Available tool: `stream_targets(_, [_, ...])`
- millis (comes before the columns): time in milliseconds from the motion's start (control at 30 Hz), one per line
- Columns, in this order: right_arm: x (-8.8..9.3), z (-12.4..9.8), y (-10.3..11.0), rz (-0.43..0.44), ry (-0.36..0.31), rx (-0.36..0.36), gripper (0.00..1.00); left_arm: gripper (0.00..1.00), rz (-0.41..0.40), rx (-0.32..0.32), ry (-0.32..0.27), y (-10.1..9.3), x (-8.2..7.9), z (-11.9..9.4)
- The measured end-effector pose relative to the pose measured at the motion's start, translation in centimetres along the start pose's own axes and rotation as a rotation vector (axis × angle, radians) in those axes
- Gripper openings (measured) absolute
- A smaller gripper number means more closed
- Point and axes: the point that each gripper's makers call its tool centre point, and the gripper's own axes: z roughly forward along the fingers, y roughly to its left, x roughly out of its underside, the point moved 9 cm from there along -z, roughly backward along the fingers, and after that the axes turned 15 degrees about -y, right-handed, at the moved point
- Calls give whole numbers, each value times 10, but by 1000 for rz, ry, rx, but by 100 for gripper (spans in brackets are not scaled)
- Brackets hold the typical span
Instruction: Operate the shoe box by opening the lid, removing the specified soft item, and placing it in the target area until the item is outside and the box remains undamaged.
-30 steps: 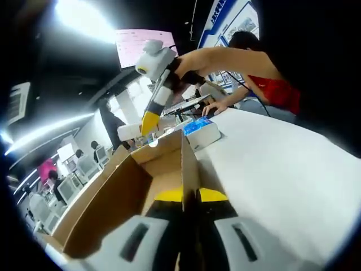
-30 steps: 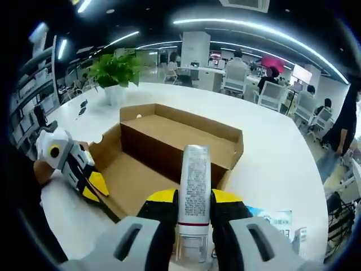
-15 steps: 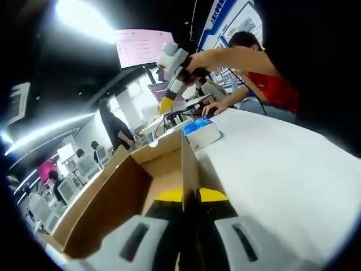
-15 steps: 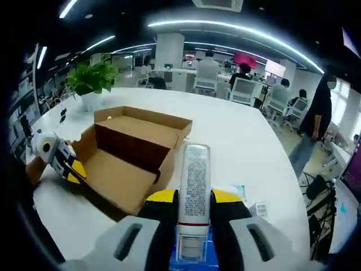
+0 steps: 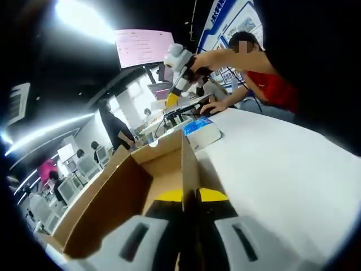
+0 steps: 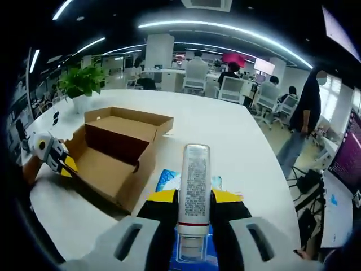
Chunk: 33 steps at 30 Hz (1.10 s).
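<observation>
Right gripper (image 6: 194,199) clamping white tube (image 6: 194,183), print unreadable, left gripper (image 5: 190,196) pinching shoe box (image 5: 135,186) wall

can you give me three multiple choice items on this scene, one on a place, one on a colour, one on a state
1. Where is the potted plant?
A. inside the shoe box
B. on the white table beyond the shoe box
C. between the right gripper's jaws

2. What colour are the jaw tips of the right gripper?
A. yellow
B. red
C. green

3. What is the state of the shoe box?
A. taped shut
B. crushed flat
C. open, lid folded back

Answers:
1 B: in the right gripper view the plant stands on the white table past the box's far side.
2 A: yellow tips flank the white tube shut between the jaws.
3 C: the bare cardboard inside shows, and the left gripper is shut on the box's wall.
</observation>
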Motion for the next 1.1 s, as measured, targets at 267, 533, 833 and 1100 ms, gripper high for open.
stream_targets(267, [16,-5,-38,12,54,62,21,7,-1,0,0,0,0,0])
stream_targets(533, [30,-4,-64,19,101,84,21,7,-1,0,0,0,-1,0])
stream_targets(833, [47,10,-88,1,162,76,21,7,-1,-1,0,0,-2,0])
stream_targets(1100, [61,23,-100,-10,190,45,21,7,-1,-1,0,-1,-2,0])
